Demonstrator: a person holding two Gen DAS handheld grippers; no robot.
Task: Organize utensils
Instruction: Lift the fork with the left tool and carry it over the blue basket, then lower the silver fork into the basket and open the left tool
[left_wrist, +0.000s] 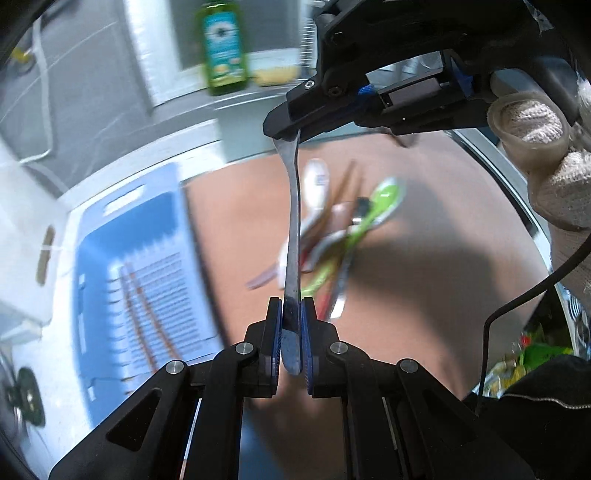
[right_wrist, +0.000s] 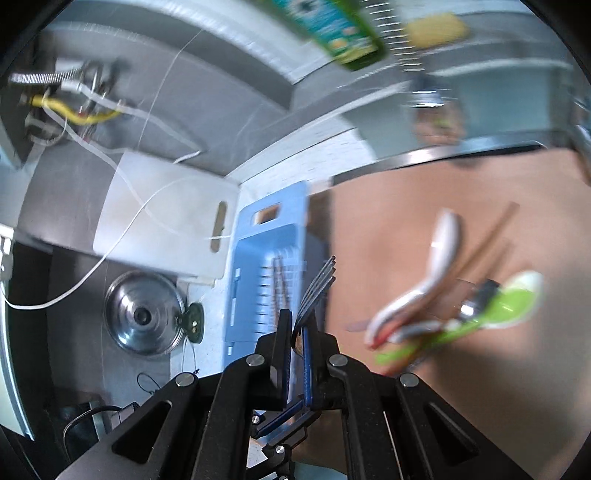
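Observation:
My left gripper (left_wrist: 291, 314) is shut on the handle end of a steel fork (left_wrist: 293, 229), held above the brown board (left_wrist: 424, 295). My right gripper (left_wrist: 286, 125) grips the fork's other end; in the right wrist view it (right_wrist: 297, 325) is shut near the neck, with the fork tines (right_wrist: 317, 286) sticking out past the fingertips. A blurred pile of utensils (left_wrist: 343, 221) lies on the board: white spoon, green spoon, chopsticks, metal pieces; it also shows in the right wrist view (right_wrist: 454, 302). A blue slotted tray (left_wrist: 129, 273) with chopsticks in it sits to the left.
A green bottle (left_wrist: 223, 48) and a yellow sponge (left_wrist: 275, 75) stand on the back ledge. A white cutting board (right_wrist: 162, 218), a steel pot lid (right_wrist: 142, 314) and loose wires (right_wrist: 74, 110) lie left of the tray (right_wrist: 258, 273). A steel sink rim (left_wrist: 509, 177) borders the board on the right.

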